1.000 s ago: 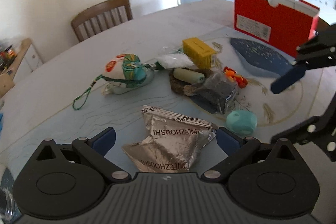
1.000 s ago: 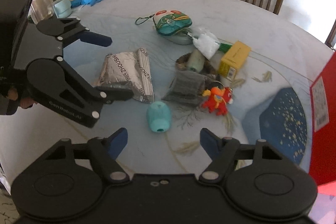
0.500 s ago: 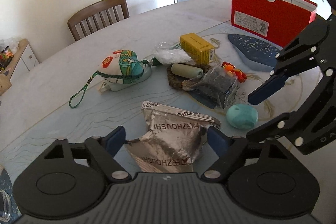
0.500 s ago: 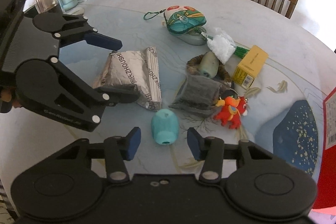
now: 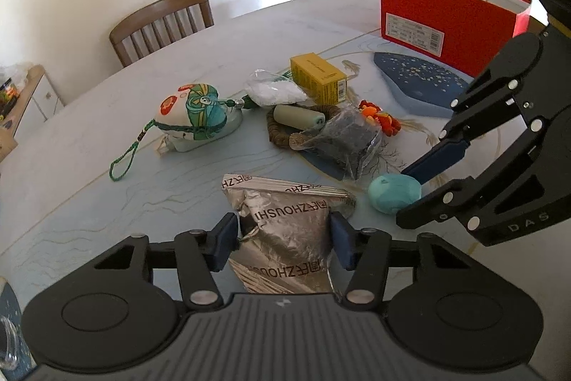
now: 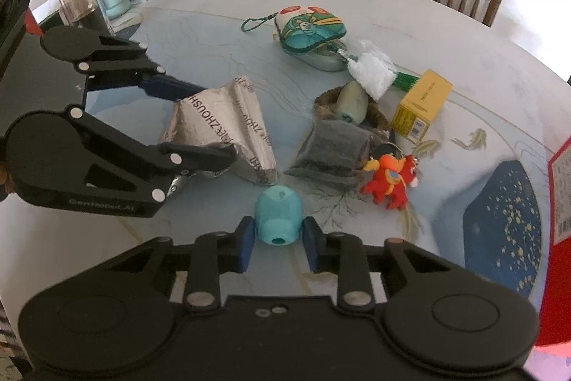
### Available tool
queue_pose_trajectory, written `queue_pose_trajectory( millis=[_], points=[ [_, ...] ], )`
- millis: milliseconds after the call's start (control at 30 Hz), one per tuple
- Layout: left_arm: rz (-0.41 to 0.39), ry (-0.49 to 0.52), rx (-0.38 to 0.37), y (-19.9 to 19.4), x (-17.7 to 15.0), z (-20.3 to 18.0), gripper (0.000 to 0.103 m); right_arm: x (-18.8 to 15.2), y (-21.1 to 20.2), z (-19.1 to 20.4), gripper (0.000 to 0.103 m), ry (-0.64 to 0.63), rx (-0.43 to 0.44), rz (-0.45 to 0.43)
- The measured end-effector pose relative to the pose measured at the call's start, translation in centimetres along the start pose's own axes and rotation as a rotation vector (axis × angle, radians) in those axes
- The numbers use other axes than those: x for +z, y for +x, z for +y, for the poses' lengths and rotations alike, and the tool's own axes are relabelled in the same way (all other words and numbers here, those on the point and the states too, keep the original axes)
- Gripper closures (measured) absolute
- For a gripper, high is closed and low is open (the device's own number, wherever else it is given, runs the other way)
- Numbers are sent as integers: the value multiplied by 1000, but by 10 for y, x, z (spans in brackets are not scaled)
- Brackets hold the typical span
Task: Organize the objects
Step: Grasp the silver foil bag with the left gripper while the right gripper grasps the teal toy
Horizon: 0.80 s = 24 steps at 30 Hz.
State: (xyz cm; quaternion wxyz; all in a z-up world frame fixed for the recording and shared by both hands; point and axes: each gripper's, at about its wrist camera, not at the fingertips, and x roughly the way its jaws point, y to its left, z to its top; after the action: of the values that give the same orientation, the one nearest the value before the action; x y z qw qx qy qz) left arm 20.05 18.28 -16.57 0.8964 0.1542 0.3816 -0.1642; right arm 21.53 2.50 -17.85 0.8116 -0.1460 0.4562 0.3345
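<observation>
While both grippers crowd the near edge of the bench [image 6: 446, 34], each already has its own target framed. The left gripper [image 5: 283, 238] sits over the silver foil pouch [image 5: 285, 220]; its jaws have just been closing and now pinch the pouch's sides, the foil buckled up between the blue pads. The pouch's long axis runs straight away from those jaws, toward the pile of clutter. The right gripper [image 6: 279, 243] straddles the small teal egg-shaped thing [image 6: 279, 216], which lies dead centre between its fingers, holed end toward the camera. Those jaws have just been closing too and stand narrow, pads at the egg's flanks; whether they truly press I can't tell. The egg lies just beside the pouch's far corner, so the two grippers work nearly nose to nose. The red box [image 5: 449, 13] stands open well beyond, on the right gripper's side — probably where both loads go.
</observation>
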Motion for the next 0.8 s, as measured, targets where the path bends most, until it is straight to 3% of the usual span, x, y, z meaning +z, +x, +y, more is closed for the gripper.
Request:
queue_pose_trajectory(
  millis=[433, 800],
  points=[
    [30, -152, 9, -23, -1, -17, 52, -15, -42, -19, 76, 115, -10, -49],
    [-52, -225, 16, -61, 36, -43, 52, -28, -97, -45, 76, 194, -60, -128]
  ],
)
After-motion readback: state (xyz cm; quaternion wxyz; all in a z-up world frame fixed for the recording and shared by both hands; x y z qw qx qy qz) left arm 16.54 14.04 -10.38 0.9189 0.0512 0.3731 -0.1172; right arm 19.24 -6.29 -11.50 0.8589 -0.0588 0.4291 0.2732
